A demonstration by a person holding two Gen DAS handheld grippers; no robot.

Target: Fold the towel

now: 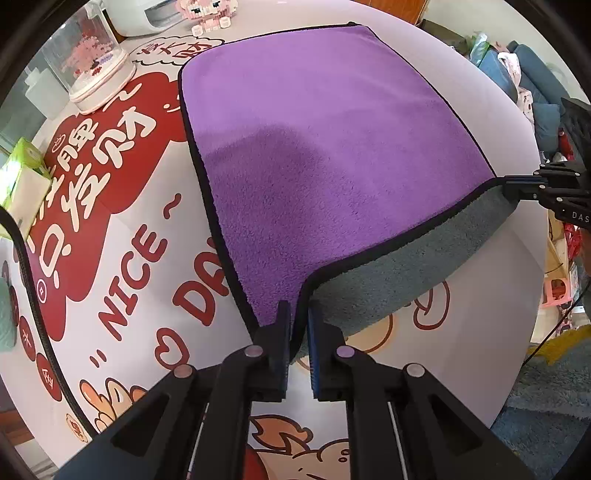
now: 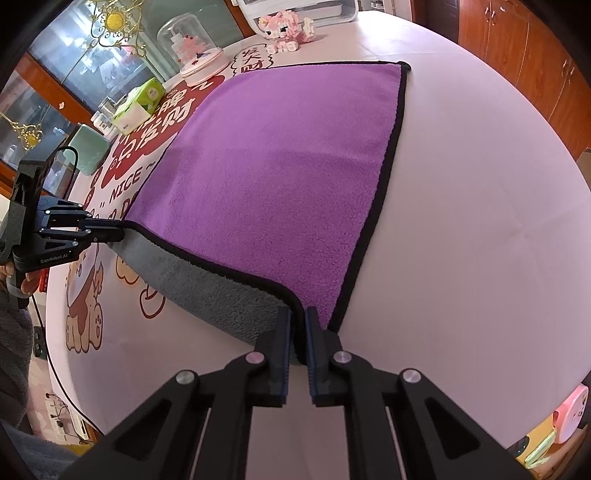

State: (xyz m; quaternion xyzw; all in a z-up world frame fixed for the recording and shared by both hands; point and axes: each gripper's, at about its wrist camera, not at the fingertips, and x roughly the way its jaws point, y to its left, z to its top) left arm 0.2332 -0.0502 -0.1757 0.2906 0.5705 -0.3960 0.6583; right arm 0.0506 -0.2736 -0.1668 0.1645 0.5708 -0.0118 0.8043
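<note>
Printed tablecloth [image 1: 122,258] bears tissue box [image 1: 22,177], glass dome [image 1: 88,62] — both grippers' jaws clamp raised towel [image 1: 332,155] corners.

Glass dome [image 1: 90,64], tissue box [image 2: 142,103], pink block figure [image 2: 284,29] on tbl.

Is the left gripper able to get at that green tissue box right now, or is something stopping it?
Probably not as things stand. The left gripper is shut on a near corner of the towel, lifted so its grey underside shows. The tissue box sits far off to its left, path open, but it must let go first.
</note>
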